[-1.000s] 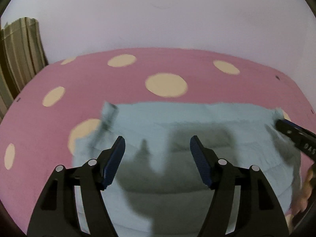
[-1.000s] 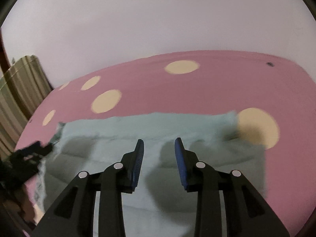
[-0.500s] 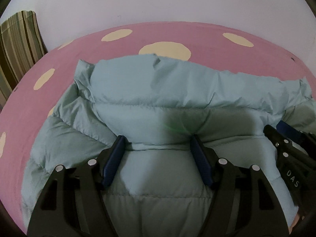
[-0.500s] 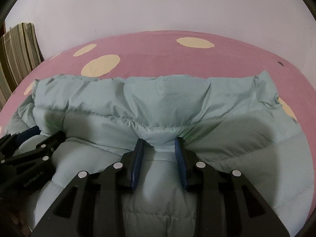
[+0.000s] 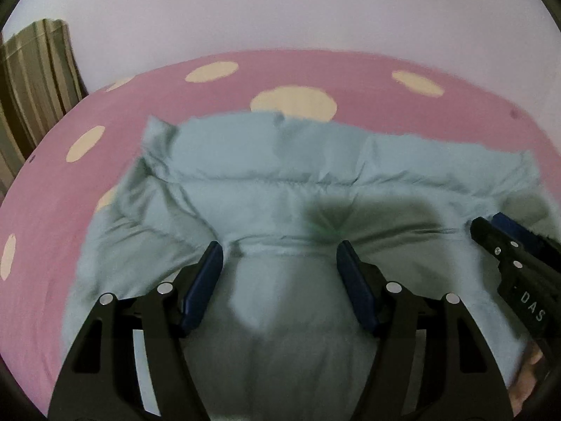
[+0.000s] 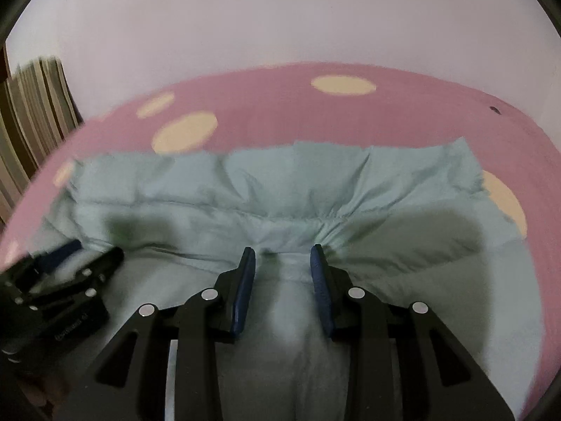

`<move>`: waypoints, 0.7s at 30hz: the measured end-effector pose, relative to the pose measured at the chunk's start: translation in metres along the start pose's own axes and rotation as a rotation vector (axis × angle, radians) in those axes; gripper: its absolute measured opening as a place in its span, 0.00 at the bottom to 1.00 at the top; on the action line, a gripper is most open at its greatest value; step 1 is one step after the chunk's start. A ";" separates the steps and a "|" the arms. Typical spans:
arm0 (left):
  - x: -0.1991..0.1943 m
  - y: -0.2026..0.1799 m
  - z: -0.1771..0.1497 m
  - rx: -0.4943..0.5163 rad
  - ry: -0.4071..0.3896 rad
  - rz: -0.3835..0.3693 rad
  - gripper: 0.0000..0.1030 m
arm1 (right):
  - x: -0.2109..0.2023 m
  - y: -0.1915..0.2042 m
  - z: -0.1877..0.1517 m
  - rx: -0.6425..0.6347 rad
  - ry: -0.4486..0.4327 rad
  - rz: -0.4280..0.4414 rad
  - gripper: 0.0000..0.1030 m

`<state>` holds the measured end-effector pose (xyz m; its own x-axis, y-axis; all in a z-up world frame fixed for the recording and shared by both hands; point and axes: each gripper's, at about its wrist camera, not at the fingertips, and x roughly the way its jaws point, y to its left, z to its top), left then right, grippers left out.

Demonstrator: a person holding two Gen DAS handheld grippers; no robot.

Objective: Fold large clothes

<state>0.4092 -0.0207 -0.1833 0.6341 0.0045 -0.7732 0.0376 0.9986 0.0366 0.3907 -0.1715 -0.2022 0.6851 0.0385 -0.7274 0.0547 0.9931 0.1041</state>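
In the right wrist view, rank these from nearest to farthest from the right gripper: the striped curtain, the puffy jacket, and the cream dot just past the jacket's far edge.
1. Puffy jacket: bunched between the right gripper pads.
2. Cream dot: on the pink sheet, beyond the jacket, up left.
3. Striped curtain: far left edge, against the wall.

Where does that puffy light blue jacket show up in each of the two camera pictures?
Left wrist view: the puffy light blue jacket fills the lower middle, bunched between the left gripper.
Right wrist view: it spreads across the lower half, pinched by the right gripper.
Shared landmark: the pink spotted bedcover behind the jacket.
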 end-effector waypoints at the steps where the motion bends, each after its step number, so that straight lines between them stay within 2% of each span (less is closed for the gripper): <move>1: -0.009 0.001 -0.001 -0.006 -0.021 -0.007 0.65 | -0.009 0.002 -0.001 0.007 -0.014 0.012 0.32; 3: -0.026 0.001 -0.007 -0.008 -0.053 -0.022 0.65 | -0.026 0.012 -0.007 -0.009 -0.037 0.049 0.32; 5: -0.028 -0.002 -0.014 -0.003 -0.049 -0.041 0.65 | -0.032 0.023 -0.015 -0.037 -0.041 0.063 0.32; 7: -0.019 -0.009 -0.022 0.020 -0.017 -0.022 0.64 | -0.023 0.034 -0.026 -0.067 -0.003 0.059 0.32; 12: 0.008 -0.013 -0.035 0.049 0.028 -0.003 0.66 | 0.004 0.032 -0.042 -0.081 0.055 0.032 0.32; 16: 0.013 -0.012 -0.037 0.029 0.042 -0.009 0.66 | 0.008 0.032 -0.045 -0.077 0.063 0.029 0.32; 21: -0.014 -0.002 -0.023 0.038 0.015 -0.028 0.64 | -0.018 0.027 -0.031 -0.063 0.031 0.063 0.32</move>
<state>0.3826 -0.0211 -0.1873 0.6207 -0.0225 -0.7837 0.0845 0.9957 0.0384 0.3568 -0.1424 -0.2074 0.6631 0.1038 -0.7413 -0.0344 0.9935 0.1083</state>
